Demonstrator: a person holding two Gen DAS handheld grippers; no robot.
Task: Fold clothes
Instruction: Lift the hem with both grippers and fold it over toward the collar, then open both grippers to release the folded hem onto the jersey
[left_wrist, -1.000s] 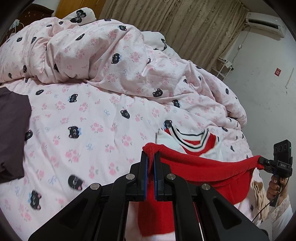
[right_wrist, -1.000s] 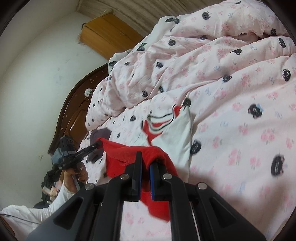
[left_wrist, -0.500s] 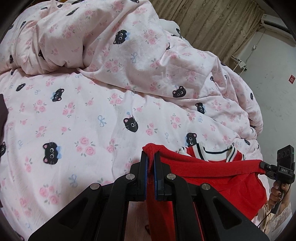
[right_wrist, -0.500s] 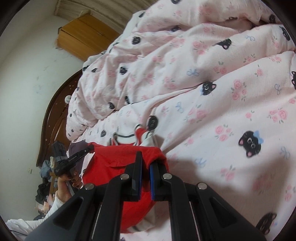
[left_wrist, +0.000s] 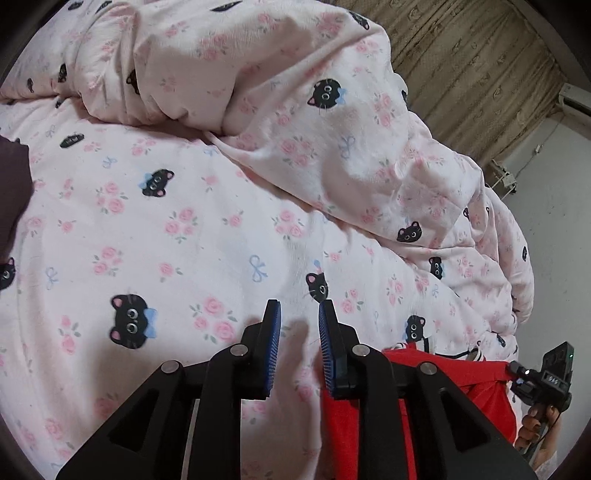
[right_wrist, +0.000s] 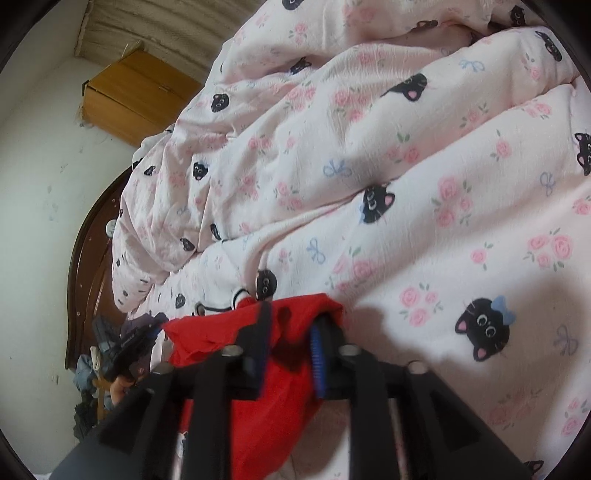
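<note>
A red garment (left_wrist: 436, 380) with a white, black-striped collar (left_wrist: 476, 352) lies folded on the pink cat-print bed cover (left_wrist: 177, 229). My left gripper (left_wrist: 299, 321) is open and empty, just left of the garment's corner, low over the cover. In the right wrist view the red garment (right_wrist: 280, 387) lies under my right gripper (right_wrist: 295, 317), which is open with red cloth loose between its jaws. The right gripper also shows in the left wrist view (left_wrist: 543, 380) at the garment's far edge, and the left gripper shows in the right wrist view (right_wrist: 125, 339).
A bunched pink duvet (left_wrist: 295, 92) rises behind the garment. A dark garment (left_wrist: 11, 184) lies at the left edge. A wooden headboard (right_wrist: 88, 266), a wooden cabinet (right_wrist: 140, 92), curtains (left_wrist: 472, 74) and an air conditioner (left_wrist: 576, 98) surround the bed.
Both grippers carried the red hem forward over the garment and down to the bed, then opened. The left one has let go of the corner; the right one's jaws have parted.
</note>
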